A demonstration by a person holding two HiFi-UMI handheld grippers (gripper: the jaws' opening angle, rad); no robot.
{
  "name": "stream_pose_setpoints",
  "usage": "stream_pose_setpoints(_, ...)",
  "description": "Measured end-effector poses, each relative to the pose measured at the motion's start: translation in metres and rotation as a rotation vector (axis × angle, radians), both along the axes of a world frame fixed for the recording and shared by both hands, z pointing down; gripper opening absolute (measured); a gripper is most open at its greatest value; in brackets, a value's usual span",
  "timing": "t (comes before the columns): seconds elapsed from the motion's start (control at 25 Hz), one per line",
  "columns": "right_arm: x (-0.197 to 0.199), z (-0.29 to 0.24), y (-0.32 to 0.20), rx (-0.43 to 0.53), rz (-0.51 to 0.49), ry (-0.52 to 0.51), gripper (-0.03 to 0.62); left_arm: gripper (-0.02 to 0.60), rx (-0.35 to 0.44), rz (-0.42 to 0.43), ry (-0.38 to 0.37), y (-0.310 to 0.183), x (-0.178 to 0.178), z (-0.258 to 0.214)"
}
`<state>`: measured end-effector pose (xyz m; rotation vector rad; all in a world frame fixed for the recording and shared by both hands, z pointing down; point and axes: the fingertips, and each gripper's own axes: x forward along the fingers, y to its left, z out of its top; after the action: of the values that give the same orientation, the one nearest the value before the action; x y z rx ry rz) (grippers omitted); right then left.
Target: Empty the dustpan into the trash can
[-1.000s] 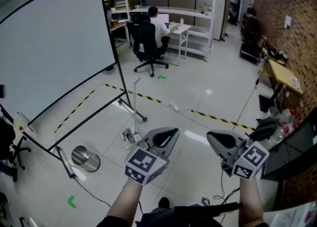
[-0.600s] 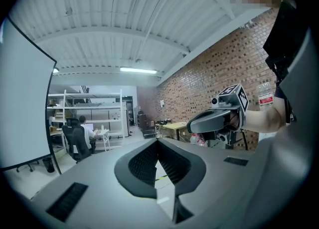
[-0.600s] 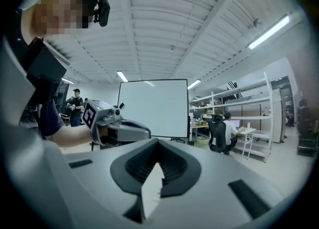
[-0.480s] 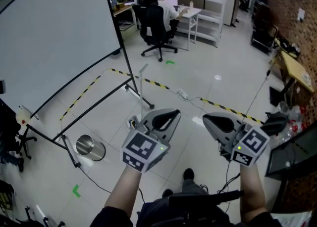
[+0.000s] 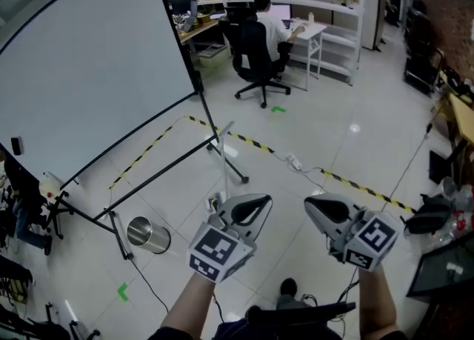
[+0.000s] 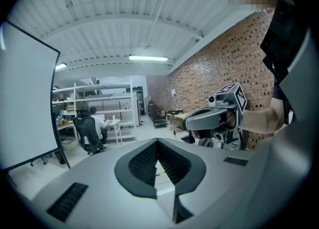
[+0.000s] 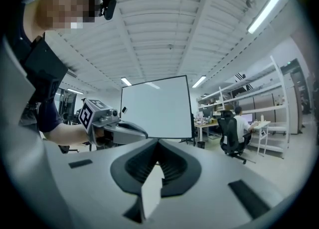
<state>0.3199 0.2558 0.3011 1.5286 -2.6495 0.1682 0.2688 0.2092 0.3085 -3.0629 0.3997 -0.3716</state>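
Though partly hidden behind left gripper point(image 5: 255, 205), dustpan point(image 5: 215, 201) stands on floor tiles point(image 5: 326, 138) near whiteboard stand's foot point(image 5: 231, 168), long handle upright. Trash can point(image 5: 148, 235), shiny metal, on floor left of dustpan, beside stand's other leg. Left gripper jaws pressed together, nothing between; right gripper point(image 5: 320, 210) likewise, empty. Seated person point(image 5: 270, 31) at desk, far side of room.

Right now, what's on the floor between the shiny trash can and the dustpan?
Nothing: only bare floor tiles lie between the trash can and the dustpan, as the head view shows.
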Motion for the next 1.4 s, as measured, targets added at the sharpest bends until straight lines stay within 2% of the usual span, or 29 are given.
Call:
stream_pose_setpoints(0.32,0.051,0.006,-0.026,0.001,-0.066,-0.072,0.025,-0.002,0.022,-0.114,-0.060,-0.025,0.033,0.000)
stream_pose_setpoints(0.48,0.061,0.009,-0.034,-0.014,-0.123,-0.069,0.025,-0.002,0.050,-0.155,-0.073,-0.035,0.041,-0.010)
stream_pose_setpoints(0.64,0.069,0.005,-0.045,0.009,-0.167,-0.082,0.025,-0.002,0.067,-0.186,-0.072,-0.045,0.051,-0.017)
stream_pose_setpoints(0.8,0.065,0.009,-0.060,-0.002,-0.203,-0.070,0.025,-0.002,0.076,-0.196,-0.060,-0.050,0.054,-0.022)
stream_pose_setpoints(1.04,0.034,0.001,-0.093,0.015,-0.291,-0.017,0.025,-0.002,0.081,-0.279,-0.017,-0.087,0.027,-0.028)
stream_pose_setpoints(1.4,0.021,-0.001,-0.143,-0.009,-0.260,0.024,0.025,-0.002,0.044,-0.287,0.050,-0.142,0.004,-0.025)
